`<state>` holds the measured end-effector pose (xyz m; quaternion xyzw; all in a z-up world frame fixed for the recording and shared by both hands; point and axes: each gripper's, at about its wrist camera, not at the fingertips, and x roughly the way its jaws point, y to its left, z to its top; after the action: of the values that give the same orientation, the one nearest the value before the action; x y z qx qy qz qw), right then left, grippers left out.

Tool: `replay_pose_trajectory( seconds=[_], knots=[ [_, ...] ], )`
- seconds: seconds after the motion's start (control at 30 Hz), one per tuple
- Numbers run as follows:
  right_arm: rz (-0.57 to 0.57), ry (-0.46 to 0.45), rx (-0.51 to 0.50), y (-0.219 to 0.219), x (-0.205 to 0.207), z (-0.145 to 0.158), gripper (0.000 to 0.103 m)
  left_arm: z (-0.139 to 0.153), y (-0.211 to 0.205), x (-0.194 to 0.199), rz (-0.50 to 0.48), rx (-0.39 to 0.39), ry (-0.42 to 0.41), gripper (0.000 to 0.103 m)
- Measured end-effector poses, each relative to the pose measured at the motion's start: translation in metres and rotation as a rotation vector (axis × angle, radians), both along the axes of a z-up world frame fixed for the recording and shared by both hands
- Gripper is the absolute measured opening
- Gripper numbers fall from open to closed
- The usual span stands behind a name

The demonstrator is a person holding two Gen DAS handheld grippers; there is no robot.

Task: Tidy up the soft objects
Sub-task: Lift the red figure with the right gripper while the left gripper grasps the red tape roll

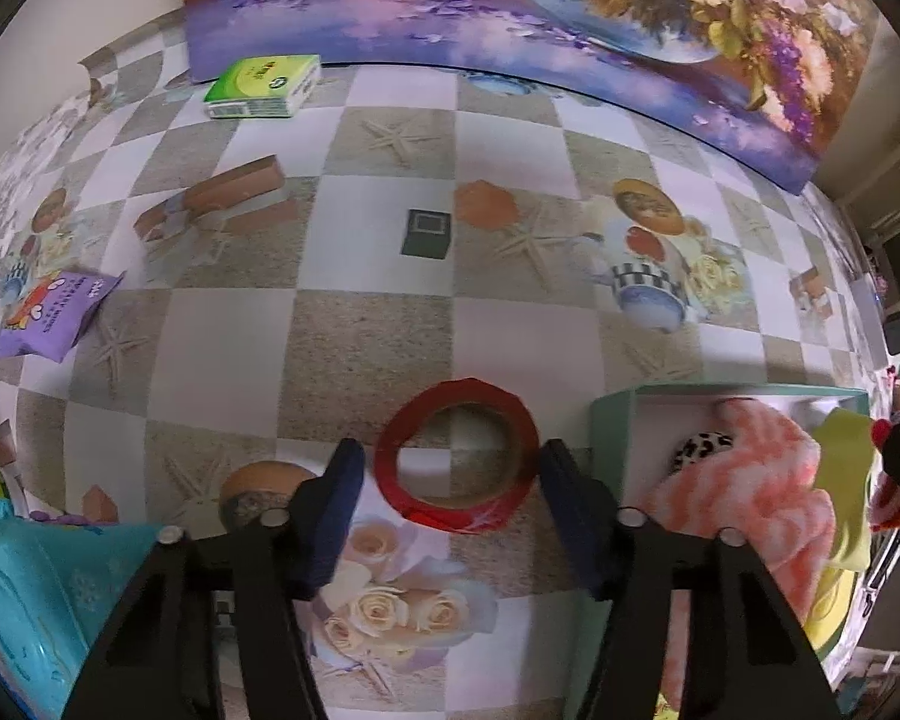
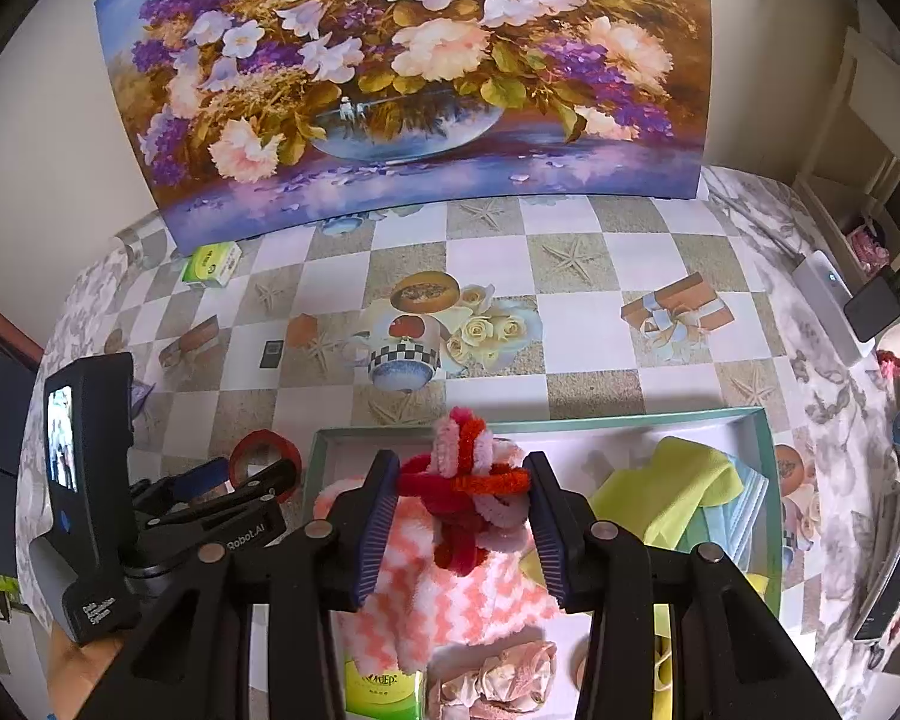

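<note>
My right gripper (image 2: 463, 495) is shut on a red, pink and orange chenille knot (image 2: 465, 480) and holds it over a teal-rimmed box (image 2: 771, 480). The box holds a pink-and-white fuzzy cloth (image 2: 450, 594), a yellow-green cloth (image 2: 678, 492) and a light blue cloth (image 2: 744, 510). My left gripper (image 1: 450, 480) is open and empty, its tips on either side of a red tape roll (image 1: 456, 450) on the table. The box (image 1: 612, 438) and the pink cloth (image 1: 762, 480) lie to its right. The left gripper also shows in the right wrist view (image 2: 234, 480).
A green tissue pack (image 1: 264, 87) lies at the back by a flower painting (image 2: 402, 72). A purple snack packet (image 1: 54, 315) and a small black box (image 1: 426, 233) lie on the checked tablecloth. A pink scrunchie (image 2: 498, 681) and green pack (image 2: 384, 684) lie near me.
</note>
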<state>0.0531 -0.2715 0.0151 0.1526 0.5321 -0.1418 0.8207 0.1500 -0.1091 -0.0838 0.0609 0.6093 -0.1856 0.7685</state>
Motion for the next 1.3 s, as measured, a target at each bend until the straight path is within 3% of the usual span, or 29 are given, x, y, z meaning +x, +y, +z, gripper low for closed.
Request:
replay_pose_trajectory(
  seconds=[0.4,1.17,1.27,1.3],
  knots=[
    [0.014,0.004,-0.007,0.003,0.001,0.001,0.045,-0.005,0.005,0.003,0.022,-0.063,0.021,0.059],
    [0.014,0.004,-0.005,0.003,0.001,0.002,0.045,-0.007,-0.005,0.001,-0.014,-0.038,0.036,0.067],
    [0.018,0.004,-0.006,0.004,0.001,0.001,0.045,-0.007,-0.003,0.0,-0.016,-0.046,0.028,0.064],
    [0.017,0.004,-0.006,0.004,0.001,0.001,0.045,-0.006,-0.003,0.0,-0.017,-0.068,0.034,0.057]
  ],
)
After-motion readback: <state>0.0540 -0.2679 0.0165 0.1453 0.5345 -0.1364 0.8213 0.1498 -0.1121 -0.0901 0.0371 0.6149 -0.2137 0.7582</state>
